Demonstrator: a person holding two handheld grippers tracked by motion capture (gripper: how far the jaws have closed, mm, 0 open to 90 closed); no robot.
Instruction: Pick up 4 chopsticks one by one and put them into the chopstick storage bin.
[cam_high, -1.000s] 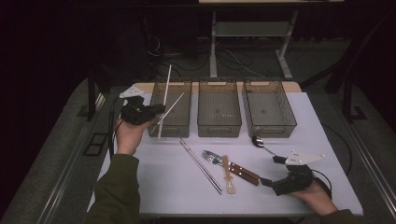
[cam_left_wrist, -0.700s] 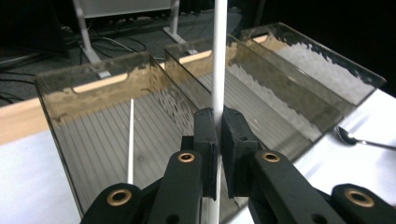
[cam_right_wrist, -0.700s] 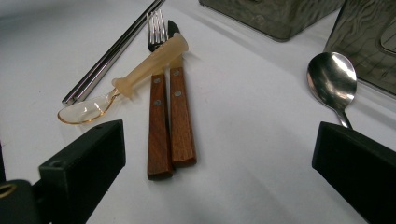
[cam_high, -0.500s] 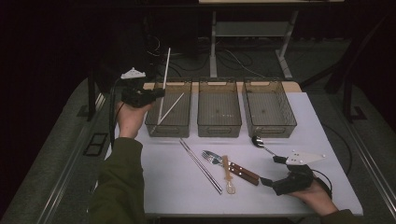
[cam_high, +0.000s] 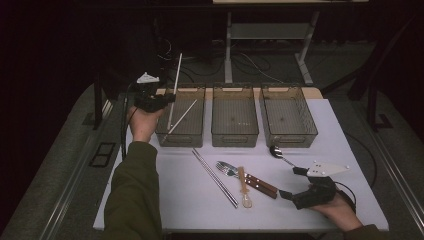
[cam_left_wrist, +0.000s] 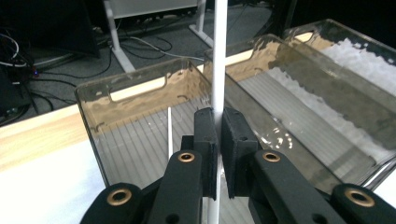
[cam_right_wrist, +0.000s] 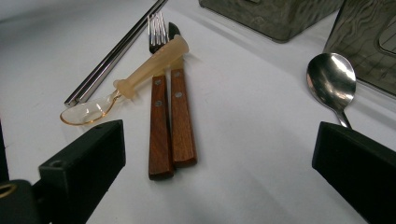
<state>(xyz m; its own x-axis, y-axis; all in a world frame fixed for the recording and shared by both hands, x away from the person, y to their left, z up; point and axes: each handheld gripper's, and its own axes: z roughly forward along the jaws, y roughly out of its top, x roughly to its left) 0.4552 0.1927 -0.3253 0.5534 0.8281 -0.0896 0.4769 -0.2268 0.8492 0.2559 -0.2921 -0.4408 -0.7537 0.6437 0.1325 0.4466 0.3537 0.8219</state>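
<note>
White chopstick (cam_left_wrist: 219, 56), clamped between the two black jaws of the left gripper (cam_high: 169, 98); the stick stands nearly upright, running above and below the pads in the left gripper view. In the high view (cam_high: 176, 85) its upper end rises well past the gripper toward the far edge of the table, and its lower end dips into the leftmost bin (cam_high: 194, 134). The gripper hangs just left of that bin's left wall, level with its far half. A second white chopstick (cam_high: 182, 116) lies slanted inside the same bin, just right of the gripper and below it; in the left gripper view (cam_left_wrist: 169, 132) it shows through the bin's clear wall, left of the held stick.

Beyond the gripper to its right: the middle bin (cam_high: 235, 136) and the right bin (cam_high: 302, 135), set side by side.

Right gripper (cam_high: 291, 183), jaws spread wide and grasping nothing, resting on the white table (cam_high: 175, 200) at its near right. Ahead of its jaws, in the right gripper view: two wooden-handled utensils (cam_right_wrist: 170, 123) lying side by side, a clear spoon with a pale handle (cam_right_wrist: 126, 86) laid across them, a pair of metal chopsticks (cam_right_wrist: 114, 49) to their left, and a metal spoon (cam_right_wrist: 330, 81) just beyond the right-hand jaw.
</note>
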